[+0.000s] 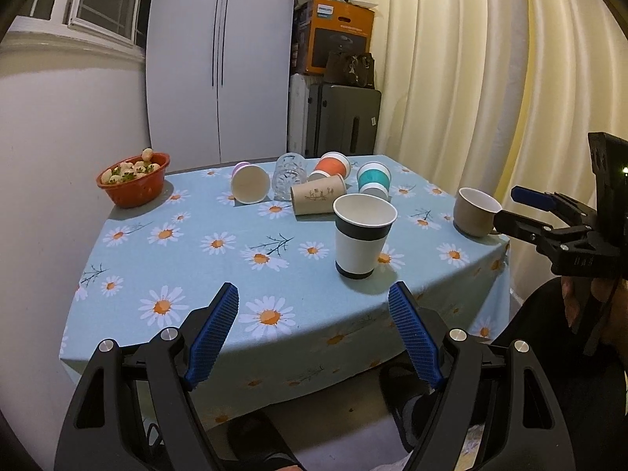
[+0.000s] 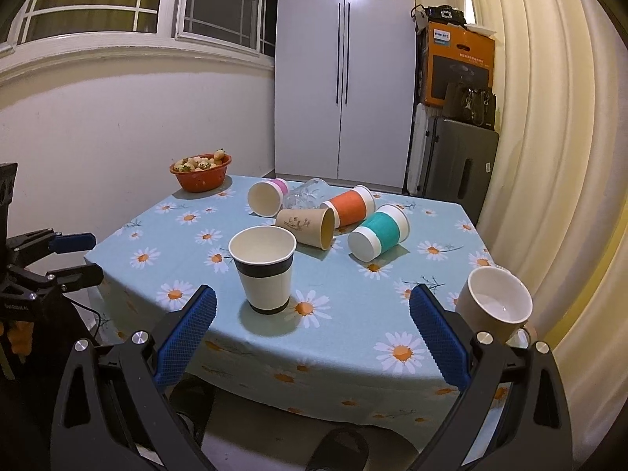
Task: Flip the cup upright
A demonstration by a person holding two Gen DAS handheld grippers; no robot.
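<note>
A white paper cup with dark bands (image 1: 363, 235) (image 2: 265, 269) stands upright near the table's front. A beige mug (image 1: 475, 212) (image 2: 496, 304) stands upright at the front right corner. Behind lie a brown paper cup (image 1: 318, 198) (image 2: 306, 225), a pink-banded cup (image 1: 249, 182) (image 2: 267, 196), a clear glass (image 1: 289, 176) (image 2: 306, 194), an orange-banded cup (image 1: 331, 167) (image 2: 349, 206) and a teal-banded cup (image 1: 373, 179) (image 2: 378, 235), all on their sides. My left gripper (image 1: 314, 294) (image 2: 84, 255) is open and empty before the front edge. My right gripper (image 2: 314, 298) (image 1: 506, 208) is open and empty, near the mug.
The table has a blue daisy tablecloth (image 1: 196, 259) (image 2: 353, 314). An orange bowl of food (image 1: 135, 176) (image 2: 201, 170) stands at the back left corner. A white cabinet (image 1: 219, 59), a suitcase with boxes (image 1: 341, 117) and cream curtains (image 1: 471, 78) stand behind.
</note>
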